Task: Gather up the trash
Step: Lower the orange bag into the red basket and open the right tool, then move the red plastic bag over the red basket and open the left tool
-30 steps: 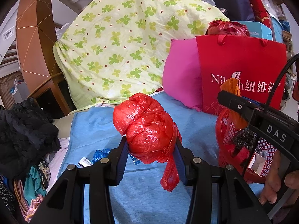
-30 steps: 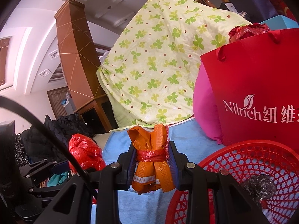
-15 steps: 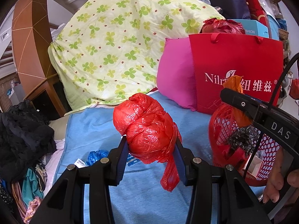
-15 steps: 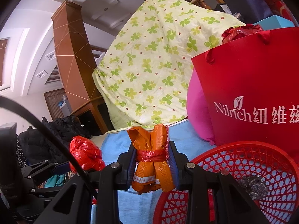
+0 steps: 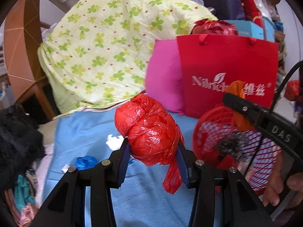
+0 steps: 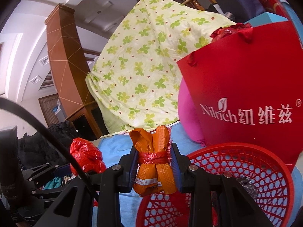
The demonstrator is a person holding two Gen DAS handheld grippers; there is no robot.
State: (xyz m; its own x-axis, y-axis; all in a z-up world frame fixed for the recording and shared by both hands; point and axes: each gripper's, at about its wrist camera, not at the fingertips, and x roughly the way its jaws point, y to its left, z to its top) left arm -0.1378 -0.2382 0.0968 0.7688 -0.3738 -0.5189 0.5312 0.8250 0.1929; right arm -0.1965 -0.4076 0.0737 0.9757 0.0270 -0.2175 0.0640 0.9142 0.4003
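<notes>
black hand-held gripper (image 5: 153, 157), blue pads (image 5: 124, 160), seemingly silver screws (image 5: 106, 163)

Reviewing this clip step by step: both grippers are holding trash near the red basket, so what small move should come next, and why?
Probably carry the right gripper a little further over the red basket and release. It is clamped on the orange bundle, which hangs at the basket's near rim, not clearly over its opening. The left gripper, shut on the red plastic bag, sits further away over the blue sheet.
</notes>
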